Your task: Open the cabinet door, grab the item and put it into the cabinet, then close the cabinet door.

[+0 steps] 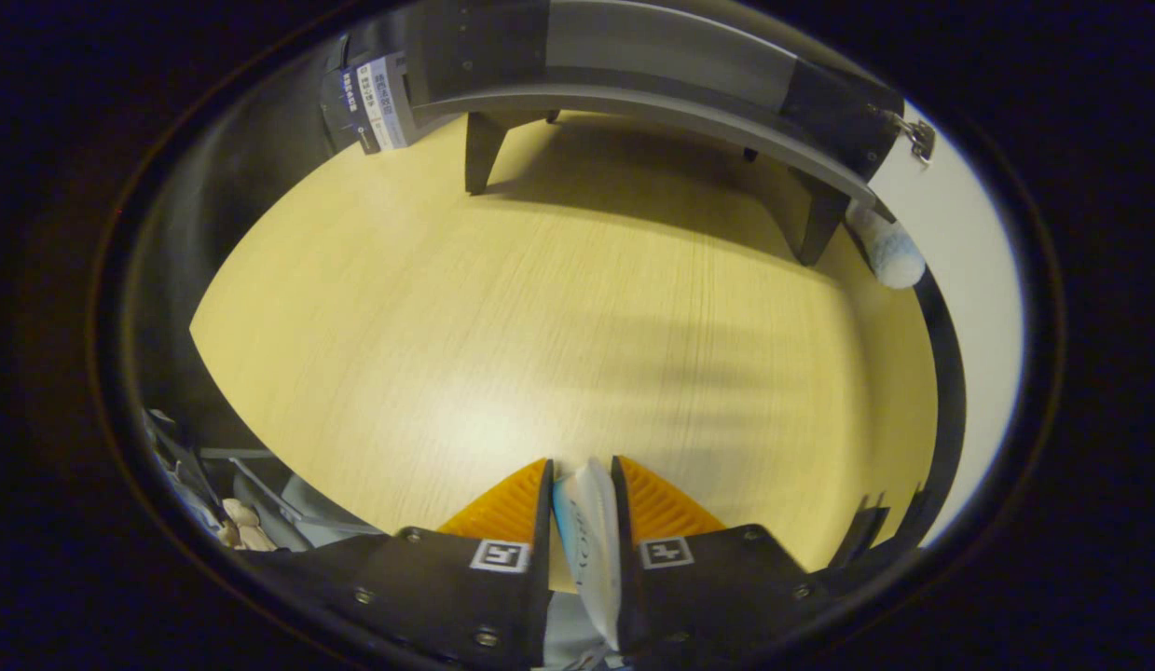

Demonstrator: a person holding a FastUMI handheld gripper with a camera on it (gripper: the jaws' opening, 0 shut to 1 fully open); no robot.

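My gripper [582, 485] is shut on a thin white and blue packet [591, 545], which stands on edge between the two fingers with its top poking just past the fingertips. The gripper hangs over a light wooden tabletop [558, 317]. Far beyond the fingers stands the grey cabinet [652, 75] on short dark legs, seen from low down so that its underside and front edge show. Whether its door is open I cannot tell from here.
A white fluffy object [889, 252] lies by the cabinet's right leg at the table's edge. A white wall [969, 280] rises beyond that. Labels [381, 98] are stuck on the cabinet's left end. Cluttered items [241, 522] sit below the table, left of the fingers.
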